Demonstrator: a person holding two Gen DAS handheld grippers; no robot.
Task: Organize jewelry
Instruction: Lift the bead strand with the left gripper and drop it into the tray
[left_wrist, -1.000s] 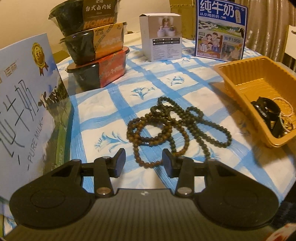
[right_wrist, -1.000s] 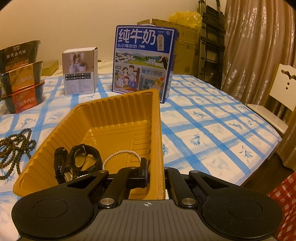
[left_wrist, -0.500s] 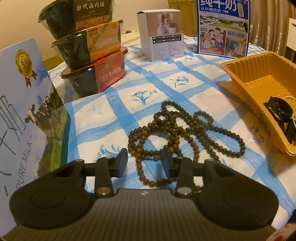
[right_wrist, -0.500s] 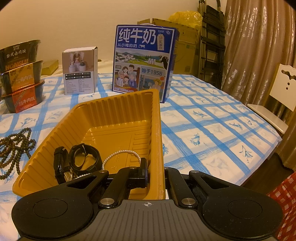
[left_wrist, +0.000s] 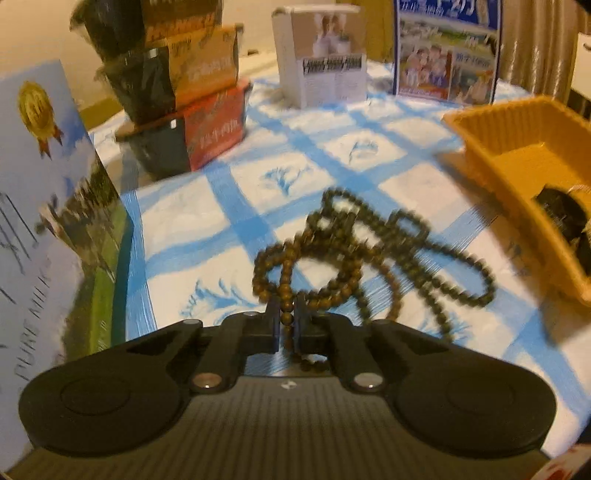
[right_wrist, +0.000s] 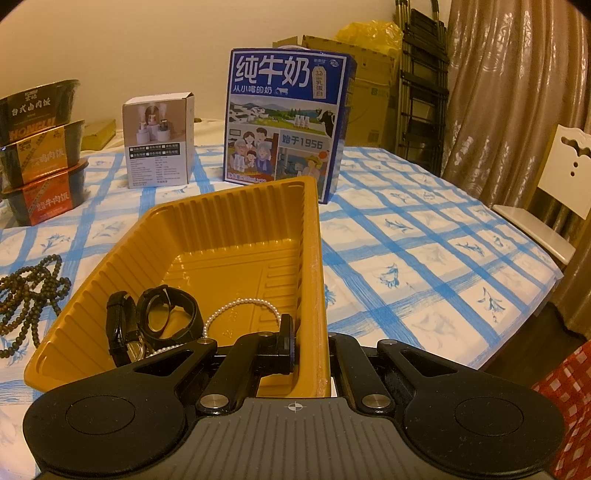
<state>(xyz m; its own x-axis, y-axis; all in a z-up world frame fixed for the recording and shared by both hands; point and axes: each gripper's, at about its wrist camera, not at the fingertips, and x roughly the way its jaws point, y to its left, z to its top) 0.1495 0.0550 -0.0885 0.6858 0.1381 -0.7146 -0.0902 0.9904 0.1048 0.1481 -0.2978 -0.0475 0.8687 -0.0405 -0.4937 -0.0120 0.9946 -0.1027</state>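
Beads (left_wrist: 354, 254) lie mid-counter beside the tray (right_wrist: 236, 236); the left gripper (left_wrist: 287, 325) pinches one strand to lift them, while the right gripper (right_wrist: 310, 354) clamps the tray's wall, steadying it.

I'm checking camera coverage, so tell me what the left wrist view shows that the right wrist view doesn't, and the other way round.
Only the left wrist view shows the left tool shut on a strand of the wooden bead necklace, plus a Pure Milk carton at the left.

Only the right wrist view shows the right tool clamping the yellow tray wall, a pearl strand inside, and a white chair.

Both show the beads, the tray, the black watch, the stacked food bowls and the blue milk box.
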